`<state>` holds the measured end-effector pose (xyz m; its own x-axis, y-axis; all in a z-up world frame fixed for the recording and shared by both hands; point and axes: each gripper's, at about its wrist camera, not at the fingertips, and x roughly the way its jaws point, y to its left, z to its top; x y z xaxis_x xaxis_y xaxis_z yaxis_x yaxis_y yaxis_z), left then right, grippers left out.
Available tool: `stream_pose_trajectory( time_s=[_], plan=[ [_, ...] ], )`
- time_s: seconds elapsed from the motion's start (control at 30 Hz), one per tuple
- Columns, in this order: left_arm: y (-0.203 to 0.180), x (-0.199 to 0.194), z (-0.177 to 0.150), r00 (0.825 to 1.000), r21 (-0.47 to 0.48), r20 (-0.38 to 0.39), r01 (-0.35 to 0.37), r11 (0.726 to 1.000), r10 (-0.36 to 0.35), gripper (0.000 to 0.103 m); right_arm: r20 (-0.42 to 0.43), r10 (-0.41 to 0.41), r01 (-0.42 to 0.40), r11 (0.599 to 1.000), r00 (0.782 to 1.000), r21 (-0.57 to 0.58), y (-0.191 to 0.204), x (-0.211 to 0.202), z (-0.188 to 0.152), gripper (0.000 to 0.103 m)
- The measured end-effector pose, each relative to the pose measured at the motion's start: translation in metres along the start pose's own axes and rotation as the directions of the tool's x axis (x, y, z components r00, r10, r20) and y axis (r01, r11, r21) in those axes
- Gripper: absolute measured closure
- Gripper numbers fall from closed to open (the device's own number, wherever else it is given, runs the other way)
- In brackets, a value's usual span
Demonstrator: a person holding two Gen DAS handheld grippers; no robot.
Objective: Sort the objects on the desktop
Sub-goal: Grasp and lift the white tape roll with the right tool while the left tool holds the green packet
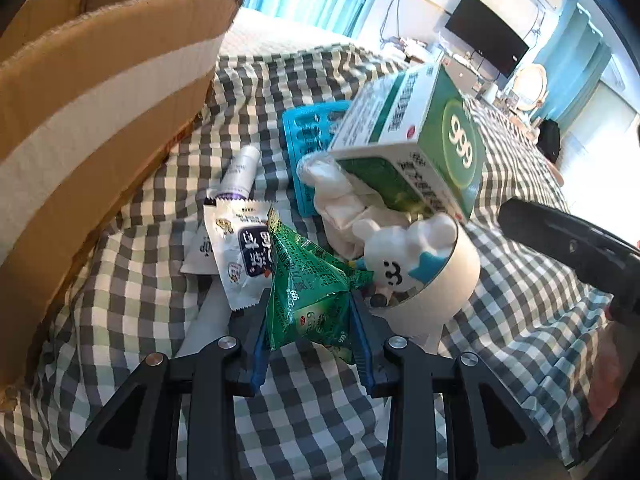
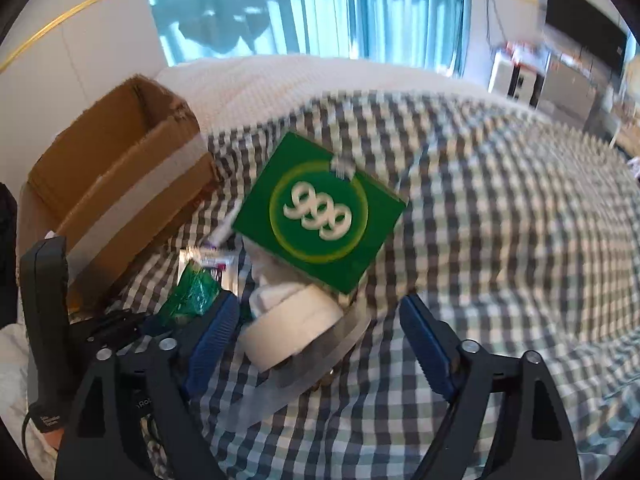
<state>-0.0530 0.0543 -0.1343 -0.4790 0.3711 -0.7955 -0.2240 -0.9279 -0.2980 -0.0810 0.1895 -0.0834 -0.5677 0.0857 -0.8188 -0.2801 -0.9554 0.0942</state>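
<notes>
My left gripper [image 1: 310, 340] is shut on a green foil sachet [image 1: 312, 296], its blue pads pressing both sides just above the checked cloth. Beyond it a white bear toy [image 1: 400, 256] sits in a white tape roll [image 1: 444, 292]. A green and white "999" box [image 1: 408, 136] leans tilted over them. My right gripper [image 2: 320, 344] is open. The tape roll [image 2: 292, 328] lies between its fingers, and neither pad presses on it. The "999" box [image 2: 320, 216] stands behind, and the green sachet [image 2: 192, 292] shows at the left.
A brown cardboard box [image 1: 100, 100] with white tape stands open at the left. A white sachet [image 1: 236, 248], a small white bottle [image 1: 240, 172], a blue plastic rack [image 1: 308, 128] and crumpled white cloth [image 1: 340, 200] lie on the checked cloth [image 1: 520, 320]. The person's hand [image 1: 612, 360] is at the right edge.
</notes>
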Motion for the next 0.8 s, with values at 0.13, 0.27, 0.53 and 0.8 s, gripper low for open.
stream_pose_trajectory(
  time_s=[0.13, 0.27, 0.53, 0.8],
  plan=[
    [-0.006, 0.007, 0.0, 1.0, 0.003, -0.019, -0.011, 1.0, 0.011, 0.068, -0.054, -0.011, 0.009, 1.0, 0.999, -0.029, 0.004, 0.015, -0.006, 0.019],
    [-0.003, 0.006, 0.002, 1.0, -0.017, -0.015, -0.015, 1.0, 0.015, 0.068, -0.063, 0.013, -0.02, 0.994, 0.998, -0.11, 0.015, 0.009, -0.006, 0.019],
    [0.011, -0.007, 0.009, 1.0, -0.072, 0.012, -0.012, 0.997, 0.013, 0.068, -0.079, -0.061, 0.03, 0.94, 0.995, -0.34, 0.045, 0.023, -0.018, 0.013],
    [0.027, -0.009, 0.004, 0.997, -0.126, -0.008, -0.071, 0.989, 0.071, 0.068, -0.111, -0.094, 0.038, 0.903, 0.989, -0.428, 0.052, 0.051, -0.019, 0.012]
  ],
)
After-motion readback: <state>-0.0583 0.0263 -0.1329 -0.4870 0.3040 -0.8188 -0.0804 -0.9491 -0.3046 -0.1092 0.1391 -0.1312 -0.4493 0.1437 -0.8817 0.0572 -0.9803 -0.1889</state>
